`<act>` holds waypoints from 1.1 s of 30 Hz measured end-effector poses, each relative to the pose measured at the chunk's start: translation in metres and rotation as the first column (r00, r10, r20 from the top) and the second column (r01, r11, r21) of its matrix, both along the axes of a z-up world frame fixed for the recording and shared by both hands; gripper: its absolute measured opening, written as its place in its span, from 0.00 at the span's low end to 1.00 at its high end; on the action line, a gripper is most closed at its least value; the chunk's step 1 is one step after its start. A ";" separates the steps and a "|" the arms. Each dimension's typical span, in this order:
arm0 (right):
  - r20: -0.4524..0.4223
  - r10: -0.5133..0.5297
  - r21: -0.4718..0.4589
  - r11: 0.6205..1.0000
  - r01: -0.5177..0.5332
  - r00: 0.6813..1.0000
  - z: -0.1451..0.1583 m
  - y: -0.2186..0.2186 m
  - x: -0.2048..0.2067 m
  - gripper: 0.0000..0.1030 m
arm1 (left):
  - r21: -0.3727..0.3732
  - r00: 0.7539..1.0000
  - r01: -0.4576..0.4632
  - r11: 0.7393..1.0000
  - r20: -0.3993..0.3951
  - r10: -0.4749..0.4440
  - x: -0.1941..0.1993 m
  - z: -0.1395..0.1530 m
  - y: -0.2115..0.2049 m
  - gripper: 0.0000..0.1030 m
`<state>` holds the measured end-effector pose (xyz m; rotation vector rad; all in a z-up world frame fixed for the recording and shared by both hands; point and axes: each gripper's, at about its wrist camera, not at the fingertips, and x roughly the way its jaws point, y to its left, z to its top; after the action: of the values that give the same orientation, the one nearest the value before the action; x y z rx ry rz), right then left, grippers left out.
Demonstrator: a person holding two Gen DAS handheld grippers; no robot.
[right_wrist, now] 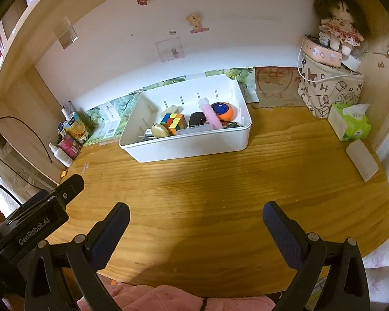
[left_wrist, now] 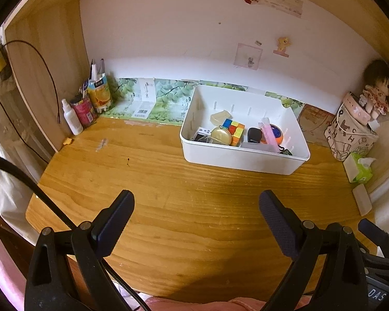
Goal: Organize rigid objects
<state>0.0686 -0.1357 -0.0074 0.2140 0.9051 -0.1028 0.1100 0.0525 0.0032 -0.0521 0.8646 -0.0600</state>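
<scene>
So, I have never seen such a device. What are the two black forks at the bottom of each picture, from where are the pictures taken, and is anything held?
Each picture comes from a small camera on a hand-held gripper, looking forward along its two fingers. A person holds one in each hand. The first shows the left gripper, the second the right gripper. Both are open and hold nothing.

On the wooden desk stands a white bin with small things inside, such as a puzzle cube and an orange ball. Bottles stand at the left; a tissue pack and a doll at the right.
</scene>
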 end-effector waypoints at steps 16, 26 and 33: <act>-0.072 0.012 0.013 1.000 -0.011 0.997 -0.010 -0.001 0.014 1.00 | 0.050 1.000 0.021 0.999 -0.005 -0.020 0.008 0.001 -0.012 0.95; -0.078 0.010 0.012 1.000 -0.009 0.997 -0.012 -0.001 0.021 1.00 | 0.050 1.000 0.013 0.999 -0.014 -0.013 0.015 0.000 -0.013 0.95; -0.102 0.011 0.025 1.000 -0.009 0.995 -0.016 -0.005 0.027 1.00 | 0.046 0.999 0.013 0.999 -0.039 -0.011 0.018 -0.005 -0.013 0.95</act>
<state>0.0955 -0.1407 -0.0233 0.2282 1.0093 -0.0943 0.1276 0.0391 -0.0019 -0.0045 0.9049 -0.0503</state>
